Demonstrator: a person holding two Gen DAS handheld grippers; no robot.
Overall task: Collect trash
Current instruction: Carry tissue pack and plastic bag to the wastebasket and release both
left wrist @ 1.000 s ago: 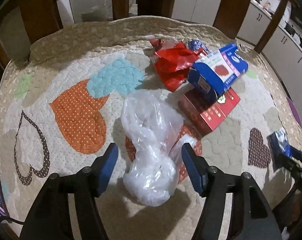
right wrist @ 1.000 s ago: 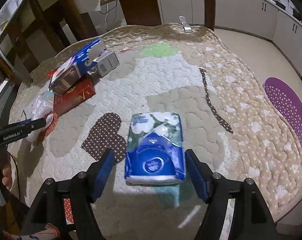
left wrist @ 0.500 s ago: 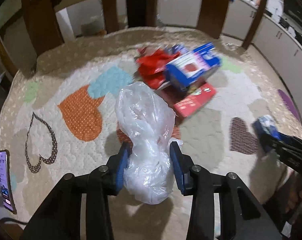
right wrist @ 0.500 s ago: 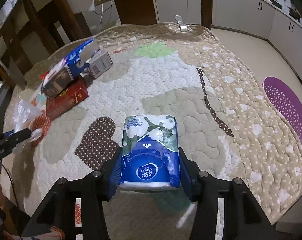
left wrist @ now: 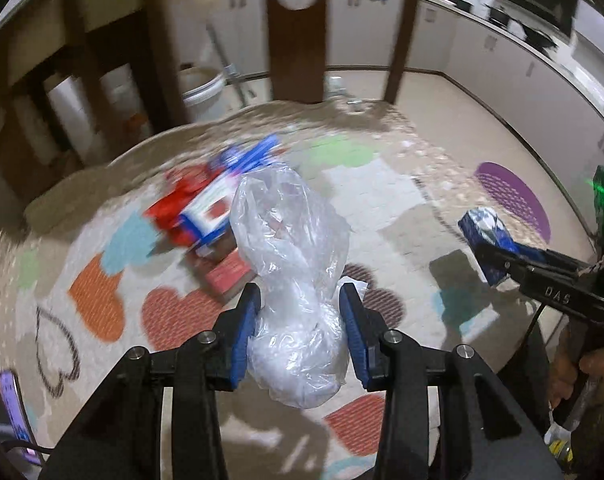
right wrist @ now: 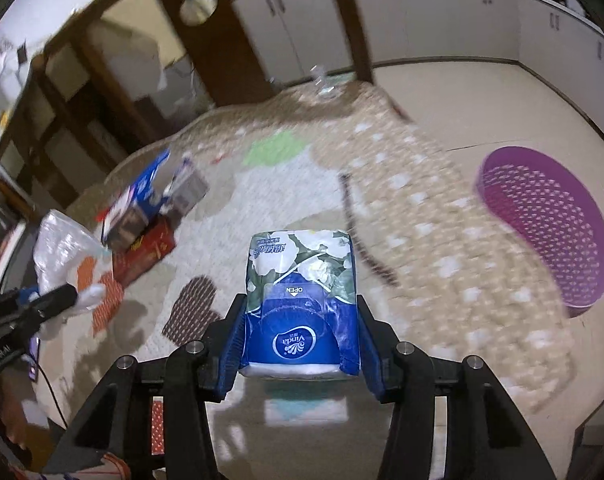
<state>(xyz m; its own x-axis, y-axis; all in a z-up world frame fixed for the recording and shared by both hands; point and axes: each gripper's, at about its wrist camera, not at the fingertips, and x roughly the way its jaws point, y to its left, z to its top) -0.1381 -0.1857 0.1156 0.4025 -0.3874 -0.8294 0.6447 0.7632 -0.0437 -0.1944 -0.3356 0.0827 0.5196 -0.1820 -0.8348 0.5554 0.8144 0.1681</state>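
Note:
My left gripper [left wrist: 300, 328] is shut on a crumpled clear plastic bag [left wrist: 292, 280] and holds it above the quilted table [left wrist: 382, 200]. My right gripper [right wrist: 300, 340] is shut on a blue and green tissue pack [right wrist: 302, 300], lifted off the table; the pack also shows at the right of the left wrist view [left wrist: 486, 236]. The bag also shows at the left of the right wrist view [right wrist: 62, 248]. A blue and white box [left wrist: 222, 200], a red wrapper [left wrist: 178, 196] and a red box [right wrist: 146, 248] lie on the table beyond the bag.
A purple perforated basket [right wrist: 550, 224] stands on the floor to the right of the table. Dark wooden chair backs [left wrist: 298, 28] stand behind the table. A white bucket [left wrist: 202, 92] is on the floor behind. A phone [left wrist: 16, 412] lies at the table's left edge.
Both grippers closed on their items and lifted them off the table. The views have swung up and to the right, so the floor and basket show more.

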